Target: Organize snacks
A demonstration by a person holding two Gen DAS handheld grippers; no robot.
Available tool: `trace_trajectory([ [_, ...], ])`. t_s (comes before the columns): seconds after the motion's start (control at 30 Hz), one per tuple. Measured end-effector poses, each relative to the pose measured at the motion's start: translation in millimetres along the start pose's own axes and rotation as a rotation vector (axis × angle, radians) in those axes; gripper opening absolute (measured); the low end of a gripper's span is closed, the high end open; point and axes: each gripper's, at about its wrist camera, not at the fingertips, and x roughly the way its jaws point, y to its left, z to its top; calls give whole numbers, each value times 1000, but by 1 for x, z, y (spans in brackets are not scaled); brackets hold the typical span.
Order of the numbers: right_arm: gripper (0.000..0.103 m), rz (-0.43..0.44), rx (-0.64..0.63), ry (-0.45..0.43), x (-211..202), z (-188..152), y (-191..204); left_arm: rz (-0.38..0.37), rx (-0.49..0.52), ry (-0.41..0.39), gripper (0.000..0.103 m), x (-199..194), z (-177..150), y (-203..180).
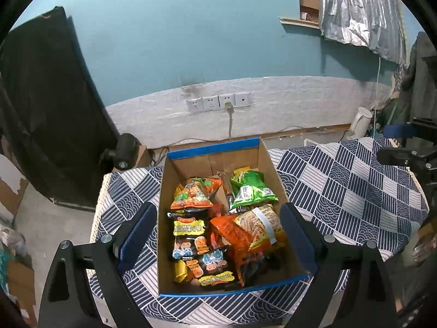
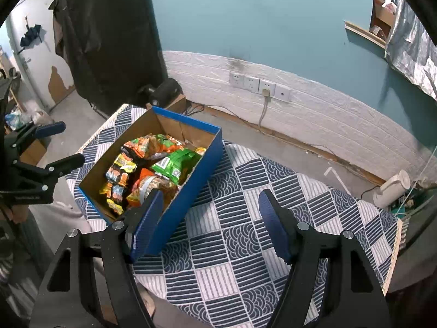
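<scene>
A cardboard box (image 1: 213, 147) with blue outer walls (image 2: 202, 169) stands on the patterned tablecloth. Inside lie several snack packs: an orange bag (image 1: 195, 194), a green bag (image 1: 251, 188), a black-and-yellow pack (image 1: 191, 235) and a striped orange pack (image 1: 256, 227). My left gripper (image 1: 218, 210) hovers over the box, open wide, holding nothing; it also shows in the right wrist view, to the left of the box (image 2: 72, 142). My right gripper (image 2: 210, 195) is open over the cloth to the right of the box, its left finger (image 2: 147, 218) in front of the box's near corner.
The table (image 2: 245, 246) wears a blue-and-white cloth and drops off at its near and right edges. Behind it are a wall with sockets (image 1: 218, 102), a black device (image 1: 124, 153) on a carton, a dark hanging cloth (image 2: 109, 41) and a white kettle (image 2: 393, 188) on the floor.
</scene>
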Motion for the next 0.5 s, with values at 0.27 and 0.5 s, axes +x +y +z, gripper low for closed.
trace_trajectory([
  [0.27, 72, 1, 0, -5, -2, 0, 0, -2, -19, 24, 93, 5, -2, 4],
  [0.5, 72, 2, -5, -8, -3, 0, 2, -4, -23, 20, 93, 2, -2, 5],
])
